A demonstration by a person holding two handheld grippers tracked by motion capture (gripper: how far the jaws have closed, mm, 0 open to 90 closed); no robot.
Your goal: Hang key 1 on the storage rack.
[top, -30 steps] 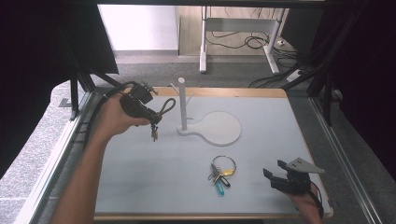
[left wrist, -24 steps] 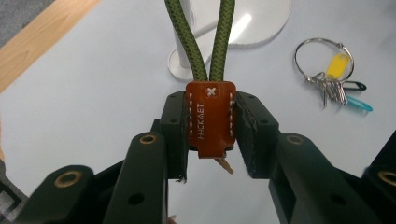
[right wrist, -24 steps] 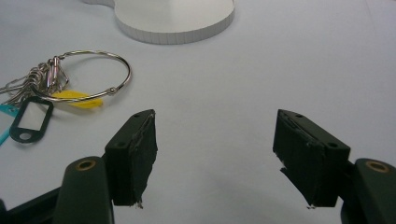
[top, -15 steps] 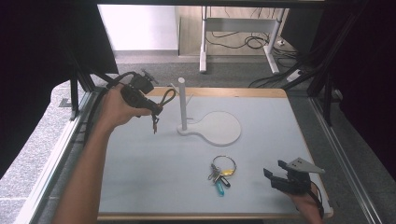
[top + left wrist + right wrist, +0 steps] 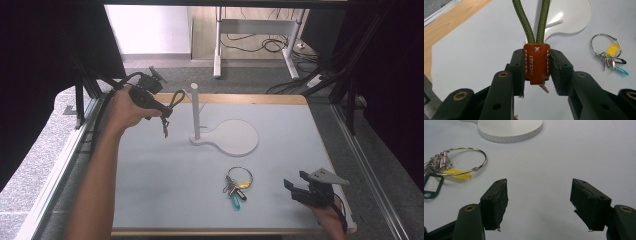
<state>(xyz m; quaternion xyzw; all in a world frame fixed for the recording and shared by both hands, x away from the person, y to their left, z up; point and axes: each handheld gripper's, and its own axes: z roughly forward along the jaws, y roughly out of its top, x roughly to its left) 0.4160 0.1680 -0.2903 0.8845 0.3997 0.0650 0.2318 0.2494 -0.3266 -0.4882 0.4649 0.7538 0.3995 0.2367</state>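
Observation:
My left gripper (image 5: 167,111) is held above the table's far left, shut on the brown leather tab (image 5: 536,63) of a green cord lanyard (image 5: 176,97). The cord's loop (image 5: 524,20) points toward the white post (image 5: 195,110) of a stand and sits just left of it. A small key (image 5: 165,129) dangles below the jaws. A key ring (image 5: 237,182) with a yellow tag, a blue tag and keys lies on the mat, also seen from my left gripper (image 5: 609,52). My right gripper (image 5: 300,187) rests open near the front right corner, its jaws (image 5: 539,202) wide with nothing between them.
The stand's round white base (image 5: 235,137) lies mid-table, with a thin peg (image 5: 202,106) sticking out of the post. The key ring (image 5: 461,162) lies left of my right jaws. A wooden rim (image 5: 250,98) edges the grey mat; metal rails run along both sides.
My left gripper has lifted the lanyard a little higher and farther back, keeping the loop near the post. The right gripper and the key ring have stayed put.

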